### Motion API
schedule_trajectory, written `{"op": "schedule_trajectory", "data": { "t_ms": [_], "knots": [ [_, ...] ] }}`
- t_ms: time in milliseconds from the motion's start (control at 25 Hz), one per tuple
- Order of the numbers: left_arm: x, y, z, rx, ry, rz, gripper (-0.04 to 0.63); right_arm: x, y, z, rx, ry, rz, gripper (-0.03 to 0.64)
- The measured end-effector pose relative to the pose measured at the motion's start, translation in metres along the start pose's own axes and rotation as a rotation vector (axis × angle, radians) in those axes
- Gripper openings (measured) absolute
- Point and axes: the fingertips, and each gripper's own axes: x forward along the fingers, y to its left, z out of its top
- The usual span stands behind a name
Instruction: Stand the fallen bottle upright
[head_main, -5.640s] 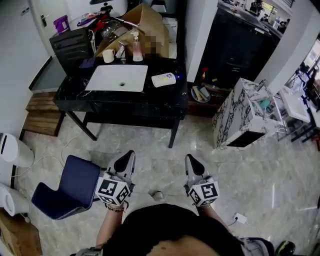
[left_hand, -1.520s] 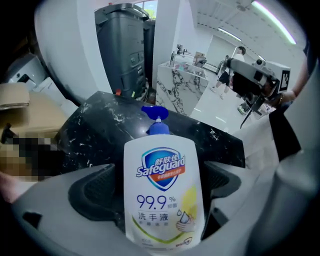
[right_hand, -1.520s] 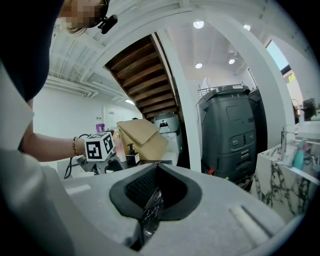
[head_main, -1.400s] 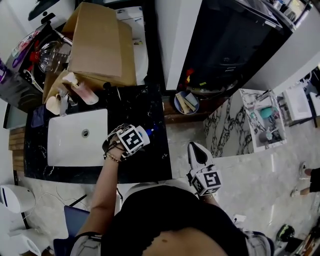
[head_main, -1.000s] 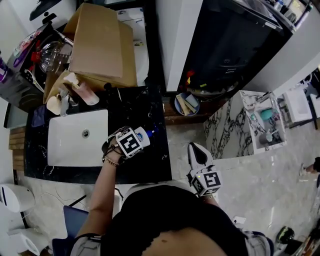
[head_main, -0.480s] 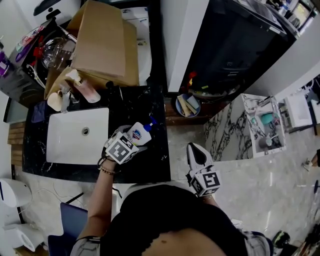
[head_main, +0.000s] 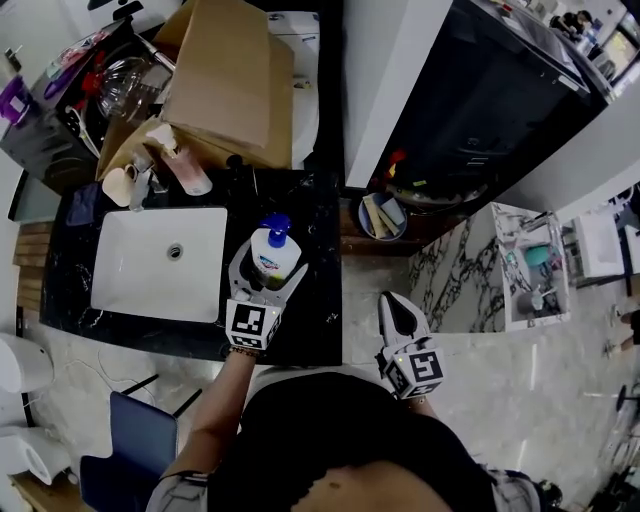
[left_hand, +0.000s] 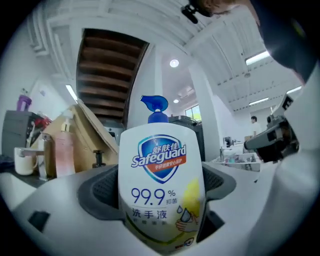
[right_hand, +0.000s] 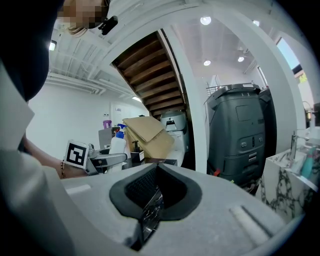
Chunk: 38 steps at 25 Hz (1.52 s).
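Observation:
A white hand-soap bottle with a blue pump stands upright between the jaws of my left gripper, held just over the black marble counter to the right of the sink. In the left gripper view the bottle fills the middle, label facing me, and both pads press its sides; the left gripper is shut on it. The bottle's base is hidden. My right gripper hangs off the counter's right edge, over the floor, jaws together and empty. The right gripper view shows that gripper shut, with the bottle far off at the left.
A white sink is set in the counter's left half. Behind it stand a pink dispenser, a cup and a big cardboard box. A white marble cabinet is to the right, a blue chair at lower left.
The left gripper has lifted the bottle off the counter and swung it from lying with its pump to the right to upright. The right gripper has stayed put.

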Motion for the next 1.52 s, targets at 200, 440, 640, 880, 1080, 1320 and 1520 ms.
{"op": "schedule_trajectory", "data": {
  "t_ms": [200, 440, 640, 880, 1080, 1320, 1520],
  "knots": [
    [0.001, -0.007, 0.012, 0.076, -0.153, 0.07, 0.468, -0.002, 0.002, 0.0, -0.013, 0.013, 0.011, 0.005],
    [0.001, 0.001, -0.005, 0.0, -0.093, 0.109, 0.468, -0.007, -0.002, -0.001, -0.029, 0.036, -0.008, 0.005],
    [0.003, -0.001, -0.016, -0.022, -0.031, 0.087, 0.468, -0.005, 0.001, -0.001, -0.038, 0.022, 0.018, 0.005],
    [-0.001, -0.004, -0.034, -0.085, 0.059, 0.042, 0.468, -0.002, 0.007, -0.001, -0.033, 0.022, 0.033, 0.005],
    [-0.005, -0.007, -0.036, -0.099, 0.074, 0.015, 0.468, 0.001, 0.011, -0.003, -0.031, 0.025, 0.046, 0.005],
    [-0.01, -0.007, -0.036, -0.116, 0.071, -0.002, 0.468, 0.004, 0.017, -0.003, -0.026, 0.027, 0.054, 0.005],
    [-0.021, -0.012, -0.039, -0.13, 0.092, -0.03, 0.468, 0.007, 0.023, -0.002, -0.025, 0.018, 0.068, 0.005]
  ]
}}
